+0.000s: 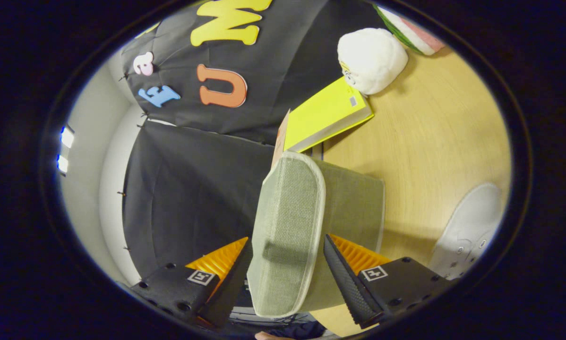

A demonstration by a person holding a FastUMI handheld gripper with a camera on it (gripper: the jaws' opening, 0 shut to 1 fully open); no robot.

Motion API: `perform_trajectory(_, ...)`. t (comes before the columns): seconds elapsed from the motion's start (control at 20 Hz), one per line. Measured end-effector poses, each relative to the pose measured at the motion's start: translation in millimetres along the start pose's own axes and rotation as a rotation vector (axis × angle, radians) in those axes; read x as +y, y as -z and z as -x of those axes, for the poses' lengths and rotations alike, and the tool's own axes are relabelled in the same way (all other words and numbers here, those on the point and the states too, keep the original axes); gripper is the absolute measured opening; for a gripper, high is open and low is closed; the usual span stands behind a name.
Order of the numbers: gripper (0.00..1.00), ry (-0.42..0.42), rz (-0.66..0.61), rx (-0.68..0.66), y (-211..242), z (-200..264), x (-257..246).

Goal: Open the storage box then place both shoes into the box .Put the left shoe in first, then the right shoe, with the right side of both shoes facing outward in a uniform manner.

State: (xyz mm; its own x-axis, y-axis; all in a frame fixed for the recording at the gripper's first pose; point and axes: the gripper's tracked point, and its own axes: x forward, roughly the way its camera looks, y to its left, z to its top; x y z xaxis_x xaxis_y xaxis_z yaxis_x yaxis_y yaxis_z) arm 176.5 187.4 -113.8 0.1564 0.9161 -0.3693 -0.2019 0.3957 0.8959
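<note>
The view is rolled sideways, with the wooden table [434,141] on the right and the booth wall on the left. A green fabric storage box [354,203] with pale trim stands on the table. Its lid [287,198] faces the wall side, and the lid's near edge sits between my fingers. My gripper [287,241] is shut on that edge, one finger on the outer face and the other [344,274] on the box side. A white shoe [472,231] lies on the table beyond the box, partly cut off.
A yellow book [325,115] lies just past the box. Beyond the book is a white plush toy [370,59], then a striped red, white and green item [408,30]. A bit of a hand [269,336] shows below the fingers.
</note>
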Motion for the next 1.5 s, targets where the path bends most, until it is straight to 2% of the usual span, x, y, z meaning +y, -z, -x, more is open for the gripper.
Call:
perform_trajectory(0.15, 0.93, 0.016, 0.003, 0.022, 3, -4, -6)
perform_trajectory(0.25, 0.87, -0.001, 0.000, 0.022, 3, -3, -2)
perform_trajectory(0.3, 0.78, 0.008, 0.017, 0.012, 3, -2, -2)
perform_trajectory(0.45, 0.74, 0.026, 0.065, -0.020, -3, 4, 4)
perform_trajectory(0.55, 0.62, 0.059, 0.089, -0.038, -3, 8, 7)
perform_trajectory(0.7, 0.44, 0.063, 0.121, -0.041, 3, 15, 17)
perform_trajectory(0.85, 0.36, 0.084, 0.167, -0.064, 1, 19, 33)
perform_trajectory(0.95, 0.23, 0.123, 0.200, -0.082, -2, 23, 44)
perform_trajectory(1.0, 0.13, 0.129, 0.217, -0.094, -2, 26, 50)
perform_trajectory(1.3, 0.10, 0.115, 0.242, -0.152, -2, 25, 118)
perform_trajectory(1.5, 0.10, 0.115, 0.273, -0.156, 0, 2, 166)
